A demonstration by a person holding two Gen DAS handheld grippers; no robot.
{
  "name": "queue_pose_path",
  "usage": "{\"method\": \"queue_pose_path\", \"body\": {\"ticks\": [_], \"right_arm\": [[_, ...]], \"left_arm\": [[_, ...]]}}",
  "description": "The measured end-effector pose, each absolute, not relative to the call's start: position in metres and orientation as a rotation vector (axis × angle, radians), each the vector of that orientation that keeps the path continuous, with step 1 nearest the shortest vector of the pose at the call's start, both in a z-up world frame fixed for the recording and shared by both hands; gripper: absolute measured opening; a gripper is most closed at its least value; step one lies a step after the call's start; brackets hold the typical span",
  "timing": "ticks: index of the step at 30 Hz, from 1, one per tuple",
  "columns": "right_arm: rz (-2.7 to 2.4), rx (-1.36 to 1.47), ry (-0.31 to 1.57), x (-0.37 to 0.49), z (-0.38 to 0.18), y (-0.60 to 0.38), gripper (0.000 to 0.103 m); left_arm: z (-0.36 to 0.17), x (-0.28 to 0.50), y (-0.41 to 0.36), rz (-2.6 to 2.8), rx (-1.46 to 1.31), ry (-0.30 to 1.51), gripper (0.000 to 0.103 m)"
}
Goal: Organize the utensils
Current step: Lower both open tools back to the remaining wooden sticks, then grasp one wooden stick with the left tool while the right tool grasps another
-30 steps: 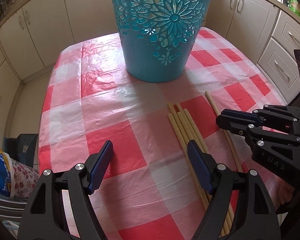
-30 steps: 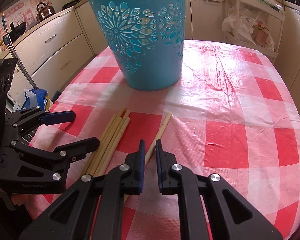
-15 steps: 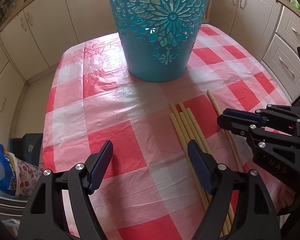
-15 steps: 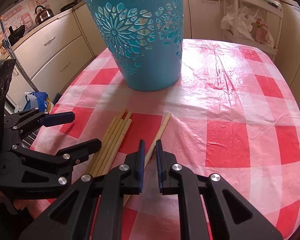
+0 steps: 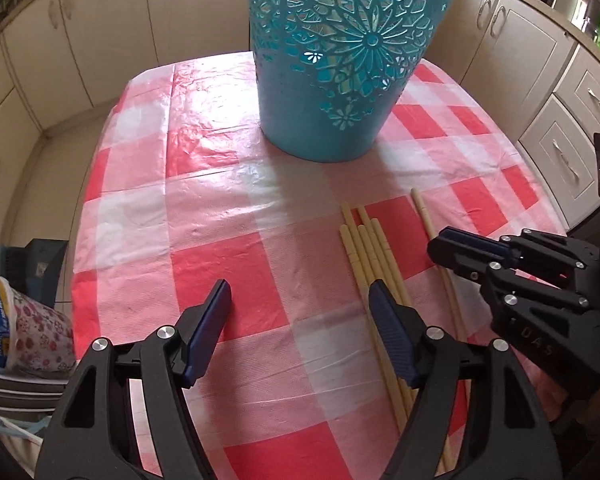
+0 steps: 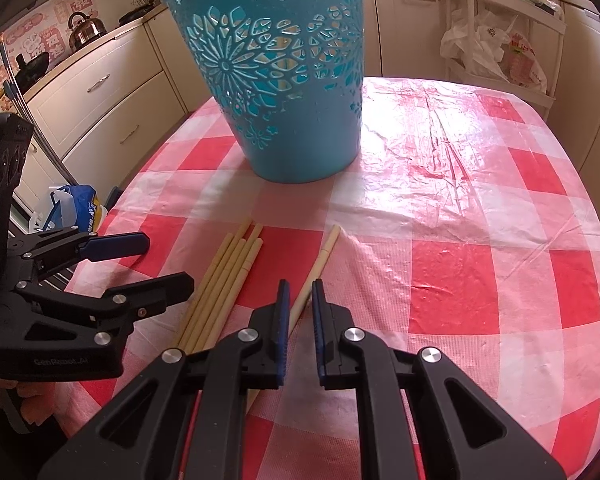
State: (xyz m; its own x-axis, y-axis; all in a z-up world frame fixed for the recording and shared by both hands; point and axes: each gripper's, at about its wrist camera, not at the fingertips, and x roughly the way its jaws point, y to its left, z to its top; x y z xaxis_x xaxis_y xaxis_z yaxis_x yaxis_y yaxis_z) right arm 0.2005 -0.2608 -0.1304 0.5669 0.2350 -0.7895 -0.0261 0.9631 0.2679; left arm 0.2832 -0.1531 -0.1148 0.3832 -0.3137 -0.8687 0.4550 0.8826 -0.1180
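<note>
Near edge of the worktop (image 6: 480, 216), checked plastic cloth: both grippers hang over it, pitched down toward the utensils. Left gripper (image 5: 300, 320): jaws wide but closing, only bare cloth between them; its right-hand pad sits over the near part of the chopstick bundle (image 5: 366, 248), contact unclear. Probably lining up to gather the bundle in one grab, since the sticks already lie parallel and touching. Right gripper (image 6: 300, 312): jaws nearly together with a slim gap and nothing held; the single chopstick (image 6: 320, 264) runs under the tips, lying apart from the bundle on the side toward the worktop's right edge. The narrow setting suits one thin stick. Further in, toward the worktop's middle: teal cut-out basket (image 6: 292, 92), upright, mouth open, clear of the sticks; presumably the destination. No stick lifted yet. Beyond the far edge: cream kitchen cabinets (image 5: 100, 28).
</note>
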Motion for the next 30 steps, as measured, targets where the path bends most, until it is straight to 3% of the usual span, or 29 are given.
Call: {"method": "queue_pose_path", "body": {"ticks": [10,16,21,28,30], "right_arm": [[0.155,0.236,0.958,0.200,-0.130,-0.261,0.012],[0.157,0.236,0.960,0.200,-0.131,-0.261,0.012],[0.191,0.208,0.972,0.201,-0.130,-0.255,0.012],[0.217,0.192,1.000,0.204,-0.129,-0.250,0.012],[0.212,0.233,0.997,0.207,-0.130,-0.254,0.012]], "left_arm": [[-0.119,0.257,-0.179,-0.415,0.402,0.938,0.068],[-0.119,0.273,-0.166,-0.466,0.276,1.012,0.063],[-0.118,0.277,-0.165,-0.512,0.294,0.985,0.034],[-0.116,0.283,-0.165,-0.632,0.328,0.968,0.021],[-0.115,0.285,-0.166,-0.644,0.331,0.969,0.011]]}}
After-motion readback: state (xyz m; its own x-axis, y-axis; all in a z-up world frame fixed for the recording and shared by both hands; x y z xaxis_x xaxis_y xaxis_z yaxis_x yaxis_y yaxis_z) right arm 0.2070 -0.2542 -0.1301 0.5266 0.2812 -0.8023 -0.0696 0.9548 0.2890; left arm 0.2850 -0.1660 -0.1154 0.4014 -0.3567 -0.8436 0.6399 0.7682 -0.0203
